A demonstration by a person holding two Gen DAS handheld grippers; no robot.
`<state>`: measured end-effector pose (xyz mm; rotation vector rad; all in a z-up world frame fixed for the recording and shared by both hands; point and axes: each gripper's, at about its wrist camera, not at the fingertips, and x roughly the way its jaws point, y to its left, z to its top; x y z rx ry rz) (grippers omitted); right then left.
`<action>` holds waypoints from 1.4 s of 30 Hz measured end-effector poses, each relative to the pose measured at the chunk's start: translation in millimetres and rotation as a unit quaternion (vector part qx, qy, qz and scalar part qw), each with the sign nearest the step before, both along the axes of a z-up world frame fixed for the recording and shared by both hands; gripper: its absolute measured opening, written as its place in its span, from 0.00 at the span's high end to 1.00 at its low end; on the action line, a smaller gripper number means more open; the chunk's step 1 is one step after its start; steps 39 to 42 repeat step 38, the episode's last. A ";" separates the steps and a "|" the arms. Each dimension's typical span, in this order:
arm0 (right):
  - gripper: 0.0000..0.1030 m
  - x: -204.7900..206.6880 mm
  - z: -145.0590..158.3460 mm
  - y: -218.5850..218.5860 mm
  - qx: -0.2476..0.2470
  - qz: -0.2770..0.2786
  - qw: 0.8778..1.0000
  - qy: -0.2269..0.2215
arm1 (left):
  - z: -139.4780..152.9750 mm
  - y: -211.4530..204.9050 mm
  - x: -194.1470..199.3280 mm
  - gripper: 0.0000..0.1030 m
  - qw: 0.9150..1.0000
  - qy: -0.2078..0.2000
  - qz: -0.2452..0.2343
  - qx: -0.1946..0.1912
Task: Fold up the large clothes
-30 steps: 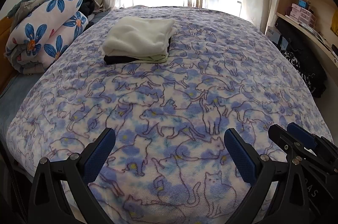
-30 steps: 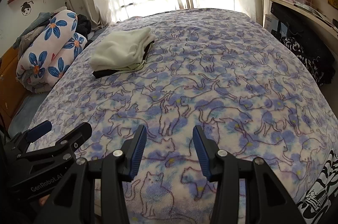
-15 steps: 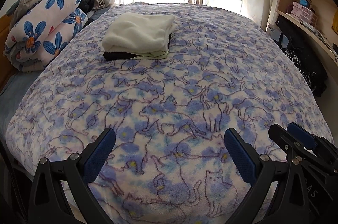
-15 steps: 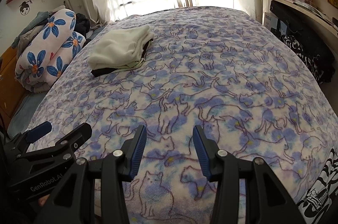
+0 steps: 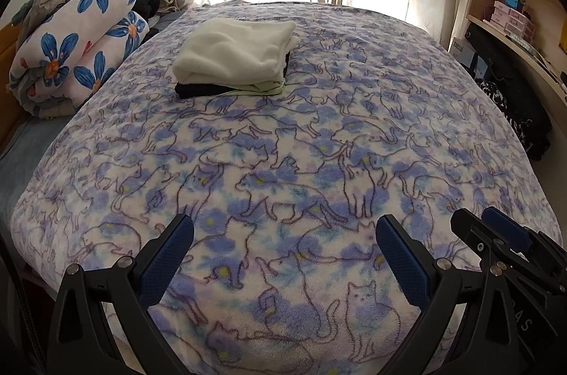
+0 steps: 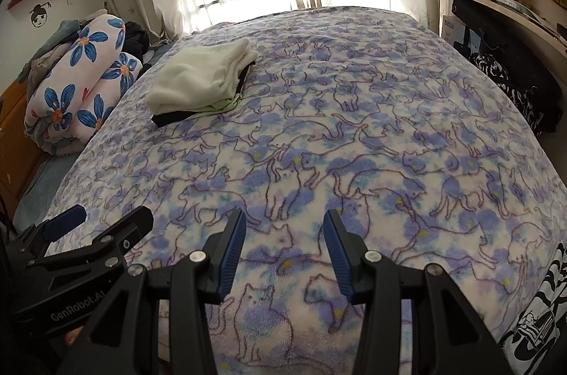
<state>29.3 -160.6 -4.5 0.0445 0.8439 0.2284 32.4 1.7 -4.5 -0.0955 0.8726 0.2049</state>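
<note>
My left gripper (image 5: 283,254) and right gripper (image 6: 283,254) hover released, grasping nothing. Folded clothes (image 5: 235,54) lie stacked upper left on the bed (image 5: 354,134). I should fetch the next garment and spread it flat first.

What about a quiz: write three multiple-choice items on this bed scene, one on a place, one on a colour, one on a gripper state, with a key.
1. Where does the stack of folded clothes lie?
A. far left part of the cat-print blanket
B. on the shelf
C. between the gripper fingers

2. What colour is the top garment of the stack?
A. red
B. cream white
C. navy

3. How does the left gripper stand?
A. shut on cloth
B. out of view
C. open, empty

Key: A, it rests near the floral bedding roll; B, pale fabric over a black layer; C, fingers wide apart over bare blanket.
</note>
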 end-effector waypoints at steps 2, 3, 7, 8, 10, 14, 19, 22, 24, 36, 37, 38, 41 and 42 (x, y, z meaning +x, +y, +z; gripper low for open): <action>0.56 0.1 0.0 0.2 0.000 0.000 1.000 0.000 | -1.1 0.6 -1.4 0.01 1.000 0.000 0.001 -0.002; 0.56 -0.9 -0.4 -0.5 0.000 0.000 1.000 0.000 | -2.1 1.6 -2.4 0.01 1.000 0.001 0.001 -0.002; 0.56 0.4 -0.6 0.0 0.001 0.000 1.000 0.001 | -3.0 2.1 -4.1 0.01 1.000 0.000 0.000 -0.002; 0.56 0.1 -1.1 -0.3 0.001 0.000 1.000 0.002 | -3.0 2.1 -3.4 0.01 1.000 0.001 0.000 -0.001; 0.56 -0.1 -1.5 -0.2 0.001 0.000 1.000 0.002 | -1.9 1.9 -1.6 0.01 1.000 0.002 0.000 -0.001; 0.56 0.8 -1.6 0.0 0.001 0.000 1.000 0.002 | -2.0 2.4 -1.5 0.01 1.000 0.003 0.000 -0.004; 0.56 1.5 -1.9 0.3 0.001 0.000 1.000 0.003 | -2.4 3.6 -2.2 0.01 1.000 0.002 -0.001 -0.004; 0.56 1.3 -2.6 -0.5 0.000 0.000 1.000 0.005 | -3.5 3.2 -3.4 0.01 1.000 0.002 -0.003 -0.006; 0.56 -2.3 -2.9 -1.9 0.002 -0.001 1.000 0.006 | -4.4 1.3 -2.9 0.01 1.000 0.002 -0.003 -0.004; 0.56 -4.1 -2.5 -1.6 0.000 0.000 1.000 0.007 | -3.8 2.1 -1.6 0.01 1.000 0.006 -0.003 -0.006; 0.56 -1.5 -2.2 -0.6 0.001 -0.001 1.000 0.007 | -4.9 1.9 -4.1 0.01 1.000 0.007 -0.002 -0.007; 0.56 -2.9 -2.0 -1.3 0.001 -0.001 1.000 0.008 | -4.7 2.1 -3.9 0.01 1.000 0.008 -0.002 -0.008; 0.56 -2.9 -2.0 -1.3 0.001 -0.001 1.000 0.008 | -4.7 2.1 -3.9 0.01 1.000 0.008 -0.002 -0.008; 0.56 -2.9 -2.0 -1.3 0.001 -0.001 1.000 0.008 | -4.7 2.1 -3.9 0.01 1.000 0.008 -0.002 -0.008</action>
